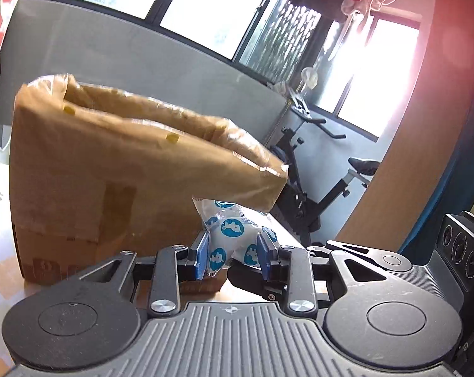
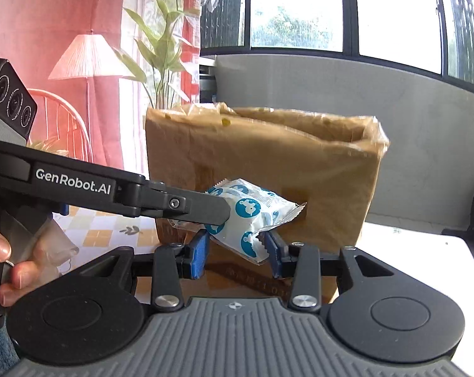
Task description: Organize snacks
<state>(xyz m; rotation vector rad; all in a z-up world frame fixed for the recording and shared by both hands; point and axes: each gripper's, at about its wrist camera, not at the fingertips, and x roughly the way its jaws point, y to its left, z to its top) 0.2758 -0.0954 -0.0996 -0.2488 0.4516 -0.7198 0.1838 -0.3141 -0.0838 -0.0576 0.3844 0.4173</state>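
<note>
A white snack packet with blue round prints [image 1: 234, 235] sits between the blue pads of my left gripper [image 1: 234, 251], which is shut on it. In the right wrist view the same packet [image 2: 252, 220] lies between my right gripper's pads [image 2: 237, 251], which close on its lower end, while the left gripper's arm [image 2: 174, 204] reaches in from the left and holds its upper part. A brown cardboard box [image 1: 111, 172] with an open top lined in clear plastic stands just behind the packet, also in the right wrist view [image 2: 268, 157].
The box stands on a table with a checked cloth [image 2: 95, 235]. An exercise bike [image 1: 315, 188] stands behind at the right. A floor lamp [image 2: 86, 59] and a plant [image 2: 164, 47] stand at the back left. A grey wall runs below the windows.
</note>
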